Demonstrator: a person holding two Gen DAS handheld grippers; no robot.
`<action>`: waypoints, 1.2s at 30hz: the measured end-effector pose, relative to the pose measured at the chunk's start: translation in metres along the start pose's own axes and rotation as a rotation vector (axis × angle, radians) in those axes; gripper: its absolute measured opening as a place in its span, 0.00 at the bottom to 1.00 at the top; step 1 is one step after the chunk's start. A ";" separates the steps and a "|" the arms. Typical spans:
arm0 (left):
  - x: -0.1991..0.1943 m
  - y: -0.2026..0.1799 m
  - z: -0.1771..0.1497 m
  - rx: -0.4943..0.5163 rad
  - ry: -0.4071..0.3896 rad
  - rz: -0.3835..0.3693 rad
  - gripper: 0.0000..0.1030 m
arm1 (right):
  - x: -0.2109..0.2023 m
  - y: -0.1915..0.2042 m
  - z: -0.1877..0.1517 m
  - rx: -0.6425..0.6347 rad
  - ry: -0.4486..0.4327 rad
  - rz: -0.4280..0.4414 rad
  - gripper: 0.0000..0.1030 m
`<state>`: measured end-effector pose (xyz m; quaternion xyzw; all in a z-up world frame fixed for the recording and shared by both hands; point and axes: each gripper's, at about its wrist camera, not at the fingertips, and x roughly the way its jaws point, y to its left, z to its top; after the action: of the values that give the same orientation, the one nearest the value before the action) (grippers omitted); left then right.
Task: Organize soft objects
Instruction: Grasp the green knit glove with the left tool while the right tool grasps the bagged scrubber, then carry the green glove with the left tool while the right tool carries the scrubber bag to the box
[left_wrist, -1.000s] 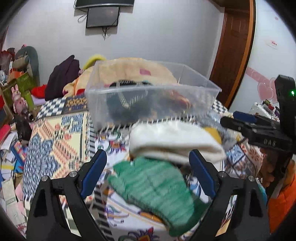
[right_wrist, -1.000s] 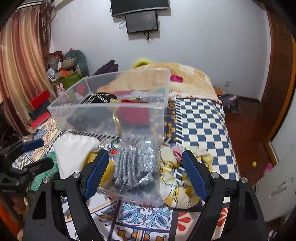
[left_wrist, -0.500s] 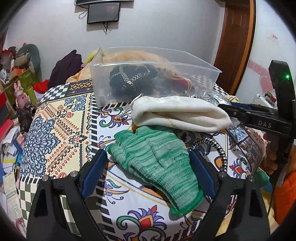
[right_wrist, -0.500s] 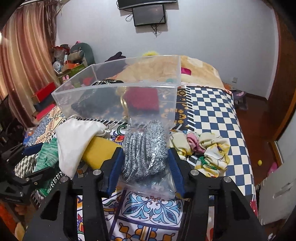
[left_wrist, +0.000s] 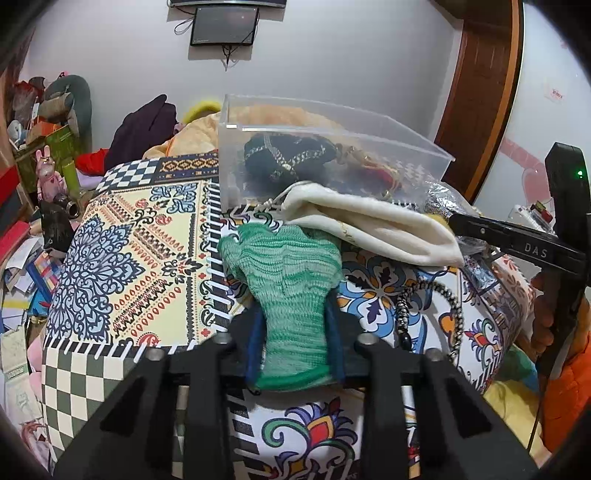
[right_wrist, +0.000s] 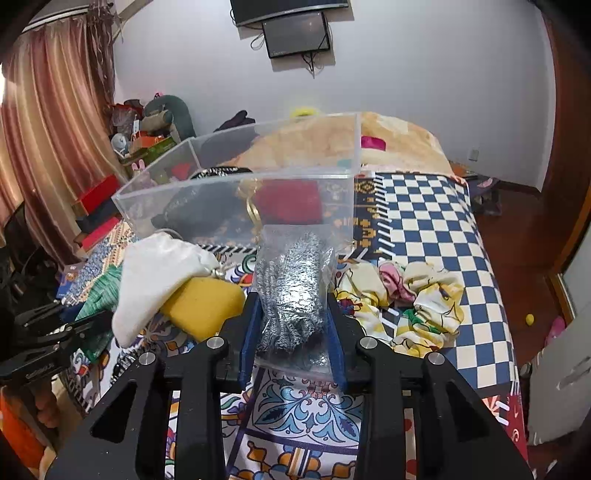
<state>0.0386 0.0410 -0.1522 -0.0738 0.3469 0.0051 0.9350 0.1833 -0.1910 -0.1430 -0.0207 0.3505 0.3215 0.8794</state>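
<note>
My left gripper (left_wrist: 293, 332) is shut on the cuff of a green knit glove (left_wrist: 286, 269) that lies on the patterned bedspread. My right gripper (right_wrist: 291, 325) is shut on a clear plastic bag of grey knit fabric (right_wrist: 293, 280). A clear plastic box (left_wrist: 369, 129) stands behind both, holding a black embroidered item (left_wrist: 288, 158) and a red one (right_wrist: 288, 201). A white cloth pouch (left_wrist: 369, 225) lies between the glove and the box, resting on a yellow sponge (right_wrist: 203, 302). The right gripper also shows in the left wrist view (left_wrist: 517, 240).
A black beaded cord (left_wrist: 428, 302) lies right of the glove. A floral scrunchie-like cloth (right_wrist: 417, 299) lies right of the bag. The bed's left edge drops to cluttered boxes and toys (left_wrist: 44, 166). A peach blanket (right_wrist: 399, 144) lies behind the box.
Both grippers closed from wide open: the left onto the green glove's cuff, the right onto the bag of grey knit. Both views moved closer and lower over the bed.
</note>
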 end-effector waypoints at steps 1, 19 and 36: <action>-0.003 0.000 0.000 0.005 -0.008 0.002 0.22 | -0.002 0.000 0.001 0.001 -0.007 -0.001 0.29; -0.055 0.000 0.044 -0.003 -0.180 -0.015 0.20 | -0.052 0.008 0.030 -0.016 -0.188 -0.008 0.29; -0.023 -0.017 0.127 0.073 -0.235 -0.003 0.20 | -0.040 0.017 0.074 -0.045 -0.264 -0.018 0.29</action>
<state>0.1041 0.0435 -0.0401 -0.0389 0.2350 -0.0002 0.9712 0.1960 -0.1806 -0.0588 -0.0013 0.2241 0.3213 0.9201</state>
